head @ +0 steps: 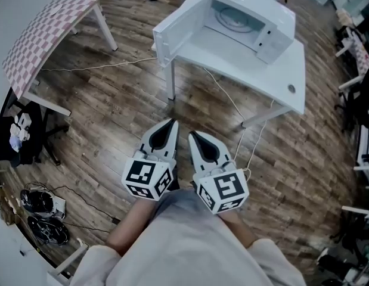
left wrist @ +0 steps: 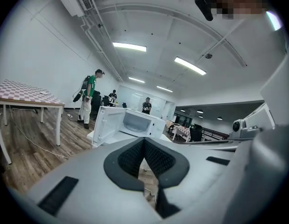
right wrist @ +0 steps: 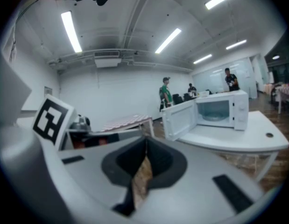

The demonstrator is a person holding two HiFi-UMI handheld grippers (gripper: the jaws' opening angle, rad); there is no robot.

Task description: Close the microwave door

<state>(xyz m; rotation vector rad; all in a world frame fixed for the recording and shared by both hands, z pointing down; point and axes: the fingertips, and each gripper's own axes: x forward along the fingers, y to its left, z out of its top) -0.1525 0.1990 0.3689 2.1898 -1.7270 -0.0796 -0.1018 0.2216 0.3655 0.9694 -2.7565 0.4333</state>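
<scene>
Across the wood floor, the microwave door stands open, probably rigid and light, so push near its free edge; your left gripper and right gripper have fingers pressed together, empty.

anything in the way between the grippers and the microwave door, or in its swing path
Nothing visible does. Only floor with a thin cable lies between the left gripper, right gripper and the open microwave door. The table in front of the microwave is bare, so the swing looks free.
</scene>
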